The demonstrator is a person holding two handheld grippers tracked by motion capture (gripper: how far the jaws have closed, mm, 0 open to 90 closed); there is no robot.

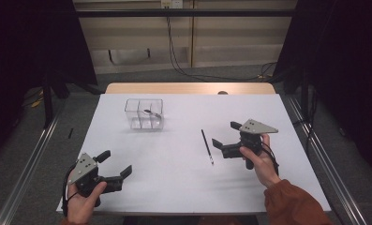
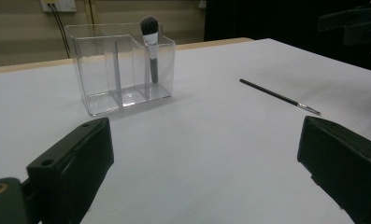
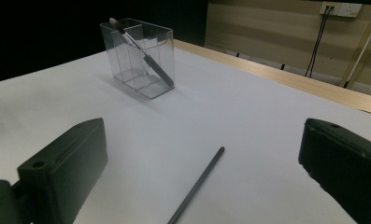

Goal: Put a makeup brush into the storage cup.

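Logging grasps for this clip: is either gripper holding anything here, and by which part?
Nothing is held. The left gripper and right gripper are both open and empty; the thin brush lies untouched on the table.

Lab recording booth, black curtains (image 1: 352, 70), metal frame rails (image 1: 24, 168), white-topped table (image 1: 183, 183), trailing cables (image 1: 174, 51)

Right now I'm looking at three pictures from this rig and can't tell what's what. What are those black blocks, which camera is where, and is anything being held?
No robot here: a person holds a two-jaw tool in each hand. The high view looks down on the white table, with the left gripper and right gripper near its front. The other two pictures come from cameras riding on each gripper; the black blocks at their bottom corners are that gripper's own jaws, spread apart. On the table stand a clear plastic divided organizer with a black-handled makeup brush in one compartment, and a thin dark brush lying flat. Both grippers are open and hold nothing.
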